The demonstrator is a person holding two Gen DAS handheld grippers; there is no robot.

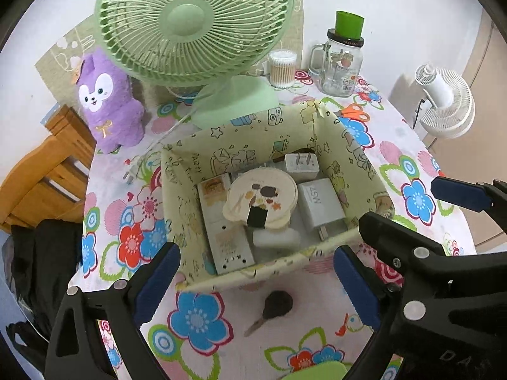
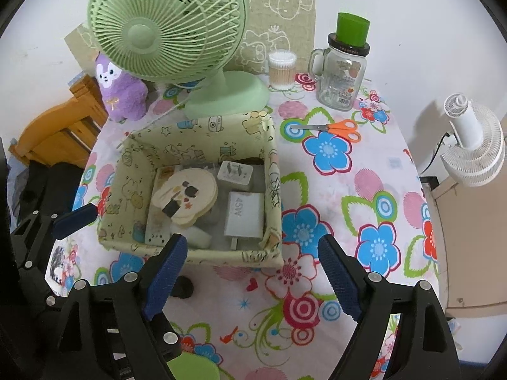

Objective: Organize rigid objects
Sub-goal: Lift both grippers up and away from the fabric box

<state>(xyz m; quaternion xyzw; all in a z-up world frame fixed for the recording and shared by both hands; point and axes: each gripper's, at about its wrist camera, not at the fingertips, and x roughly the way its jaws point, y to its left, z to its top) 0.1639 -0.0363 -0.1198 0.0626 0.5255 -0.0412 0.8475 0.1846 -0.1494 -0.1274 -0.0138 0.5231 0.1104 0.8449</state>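
Note:
A pale yellow fabric box (image 1: 247, 133) (image 2: 202, 133) sits mid-table. Inside it lie a round cream case (image 1: 263, 194) (image 2: 187, 194), a white 45W charger (image 1: 320, 205) (image 2: 244, 215), a white plug adapter (image 1: 301, 163) (image 2: 234, 172) and a flat card box (image 1: 221, 221). A key with a dark head (image 1: 274, 307) lies on the cloth in front of the box, partly hidden in the right wrist view (image 2: 182, 286). My left gripper (image 1: 256, 281) is open and empty above the key. My right gripper (image 2: 253, 275) is open and empty at the box's front right corner.
A green desk fan (image 1: 196, 22) (image 2: 164, 28) and purple plush (image 1: 107, 101) (image 2: 122, 91) stand behind the box. A glass jar with green cup (image 1: 342, 63) (image 2: 343, 72), cotton swabs (image 1: 282, 68) (image 2: 282, 69) and orange scissors (image 1: 353, 112) (image 2: 336, 128) are at back right. A white fan (image 1: 446, 101) (image 2: 472, 142) stands off-table.

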